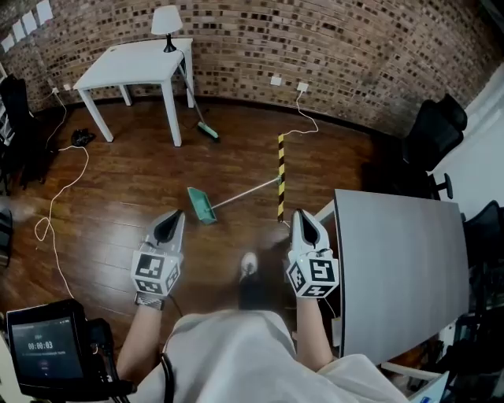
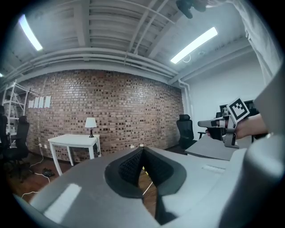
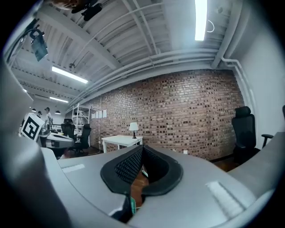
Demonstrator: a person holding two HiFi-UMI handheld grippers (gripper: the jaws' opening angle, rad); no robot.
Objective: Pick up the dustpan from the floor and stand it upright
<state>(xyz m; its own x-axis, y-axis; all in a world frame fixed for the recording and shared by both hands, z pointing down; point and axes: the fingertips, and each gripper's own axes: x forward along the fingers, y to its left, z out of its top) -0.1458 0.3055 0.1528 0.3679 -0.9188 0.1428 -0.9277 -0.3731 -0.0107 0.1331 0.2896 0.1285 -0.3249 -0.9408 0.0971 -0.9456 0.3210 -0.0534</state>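
Observation:
A teal dustpan (image 1: 201,205) lies flat on the wooden floor, its long white handle (image 1: 246,191) running right toward a yellow-and-black striped strip (image 1: 280,187). My left gripper (image 1: 168,224) hangs just left of and nearer than the pan, shut and empty. My right gripper (image 1: 307,227) is held to the right, near the strip's near end, also shut with nothing in it. In both gripper views the dark pads meet at the tips, left gripper (image 2: 142,151) and right gripper (image 3: 141,149), and only a sliver of floor and the white handle (image 2: 148,186) shows through.
A grey table (image 1: 398,268) stands close at the right. A white table (image 1: 138,67) with a lamp (image 1: 166,24) is by the brick wall, a teal-headed broom (image 1: 206,130) leaning on it. A white cable (image 1: 55,206) trails over the floor at left. A black office chair (image 1: 433,134) is at the right.

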